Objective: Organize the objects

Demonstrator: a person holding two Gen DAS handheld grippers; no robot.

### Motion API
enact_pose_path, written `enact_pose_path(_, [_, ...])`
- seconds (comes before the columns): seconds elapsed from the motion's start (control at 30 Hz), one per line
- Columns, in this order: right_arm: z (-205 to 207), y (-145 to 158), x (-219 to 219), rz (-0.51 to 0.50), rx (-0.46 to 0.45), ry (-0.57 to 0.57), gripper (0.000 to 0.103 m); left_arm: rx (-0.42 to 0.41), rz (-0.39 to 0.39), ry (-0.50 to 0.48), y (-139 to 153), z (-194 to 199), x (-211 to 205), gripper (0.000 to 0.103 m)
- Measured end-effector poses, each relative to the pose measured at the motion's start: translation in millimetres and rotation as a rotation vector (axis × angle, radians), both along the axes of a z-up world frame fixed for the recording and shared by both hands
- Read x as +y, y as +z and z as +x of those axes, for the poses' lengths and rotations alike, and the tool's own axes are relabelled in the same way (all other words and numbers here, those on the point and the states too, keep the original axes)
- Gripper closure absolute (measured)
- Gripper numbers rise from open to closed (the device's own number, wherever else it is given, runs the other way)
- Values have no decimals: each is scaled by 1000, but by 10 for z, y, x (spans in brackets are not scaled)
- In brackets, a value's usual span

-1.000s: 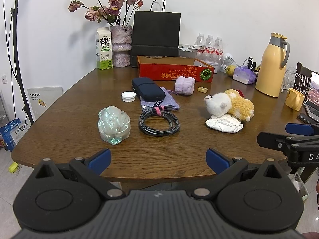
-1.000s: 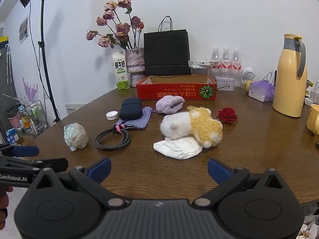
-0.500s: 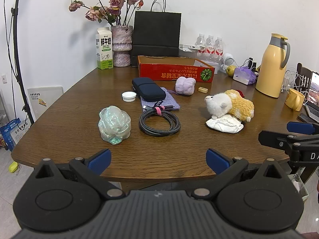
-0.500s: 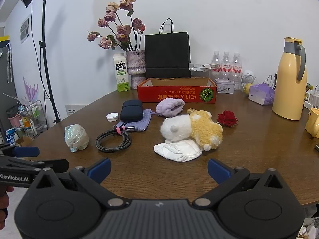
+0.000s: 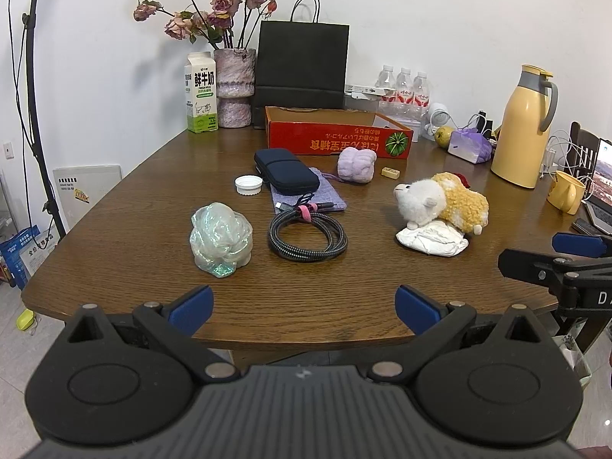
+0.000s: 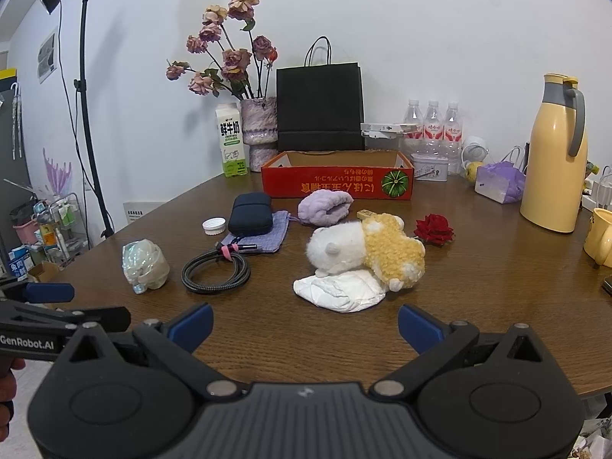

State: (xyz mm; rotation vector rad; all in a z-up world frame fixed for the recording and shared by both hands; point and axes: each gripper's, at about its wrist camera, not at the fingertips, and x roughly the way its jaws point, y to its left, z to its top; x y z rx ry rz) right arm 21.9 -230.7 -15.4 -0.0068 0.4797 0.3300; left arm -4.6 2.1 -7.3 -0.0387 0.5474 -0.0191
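Left wrist view: my left gripper [image 5: 302, 304] and right gripper [image 6: 305, 321] hover wide open, empty, at the wooden worktop's [image 5: 126, 229] near edge; coiled cable [image 5: 308, 238] and plush toy [image 6: 365, 254] lie ahead, well apart.

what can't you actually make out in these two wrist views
- Inside of the red cardboard tray: left wrist view, its front wall hides the floor.
- Red fabric rose: clear in right wrist view; in left wrist view the white and yellow plush toy hides most of it.
- Laptop: cut off by the left wrist view's right edge.
- Small tan block: too small to identify.
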Motion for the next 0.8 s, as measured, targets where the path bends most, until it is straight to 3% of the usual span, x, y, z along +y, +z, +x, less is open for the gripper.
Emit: enact_pose_path(0.8, [-15,18,-3,1,-15,-5,0,-1,-14,0,16,4,20,0])
